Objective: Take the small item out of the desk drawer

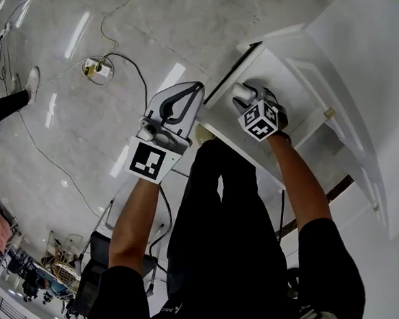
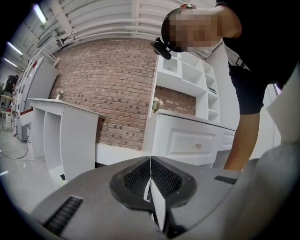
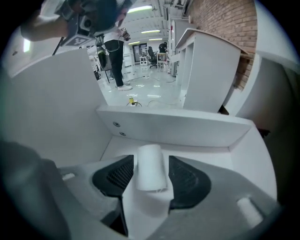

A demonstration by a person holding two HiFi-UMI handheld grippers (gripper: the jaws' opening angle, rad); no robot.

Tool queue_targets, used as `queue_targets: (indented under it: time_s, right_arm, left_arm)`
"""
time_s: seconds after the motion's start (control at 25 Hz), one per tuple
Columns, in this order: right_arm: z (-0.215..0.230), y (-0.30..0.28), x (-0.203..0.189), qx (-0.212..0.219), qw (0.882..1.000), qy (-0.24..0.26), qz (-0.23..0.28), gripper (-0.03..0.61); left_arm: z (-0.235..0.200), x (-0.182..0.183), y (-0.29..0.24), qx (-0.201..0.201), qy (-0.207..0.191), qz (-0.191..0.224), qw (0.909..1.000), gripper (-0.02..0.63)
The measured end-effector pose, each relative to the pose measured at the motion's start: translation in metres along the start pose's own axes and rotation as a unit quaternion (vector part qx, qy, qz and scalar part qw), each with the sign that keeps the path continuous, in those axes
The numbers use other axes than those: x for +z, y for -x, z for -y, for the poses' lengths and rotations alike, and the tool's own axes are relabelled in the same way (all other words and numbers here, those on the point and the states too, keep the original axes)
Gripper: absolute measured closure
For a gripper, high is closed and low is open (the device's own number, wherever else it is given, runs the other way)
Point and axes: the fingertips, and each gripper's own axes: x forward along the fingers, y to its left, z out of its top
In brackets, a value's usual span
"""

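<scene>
A small white cylinder stands on the floor of the open white desk drawer. My right gripper reaches into the drawer, and the cylinder sits between its dark pads. A thin gap shows on each side of it, so the jaws stand open around it. In the head view the right gripper is inside the pulled-out drawer of the white desk. My left gripper hangs over the floor to the left of the drawer. Its pads meet with nothing between them.
A power strip and cables lie on the glossy floor to the left. The person's black-clad legs stand right at the desk's front. The left gripper view shows another white desk with a knobbed drawer against a brick wall.
</scene>
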Motion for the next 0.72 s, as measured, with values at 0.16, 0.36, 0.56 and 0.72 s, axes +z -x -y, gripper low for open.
queue_targets:
  time_s: [0.16,0.36,0.56,0.72]
  right_arm:
    - [0.000,-0.008,-0.005,-0.001,1.000,-0.001,-0.014,0.368]
    - [-0.003,-0.007,-0.004,0.003,1.000,-0.003,-0.011,0.391]
    - [-0.002,0.024,0.017,-0.008,1.000,-0.017,0.021,0.391]
    - [0.000,0.079,0.049,-0.029,0.996,-0.035,0.071,0.393]
  left_arm:
    - [-0.006,0.002,-0.002,-0.002,0.002,-0.001,1.0000,0.614]
    - [-0.007,0.001,-0.003,-0.006,-0.002,-0.002,1.0000,0.614]
    - [-0.002,0.013,-0.002,-0.010,-0.008,-0.007,0.9999,0.614]
    - [0.011,0.036,0.003,-0.008,-0.006,0.000,0.9999,0.614]
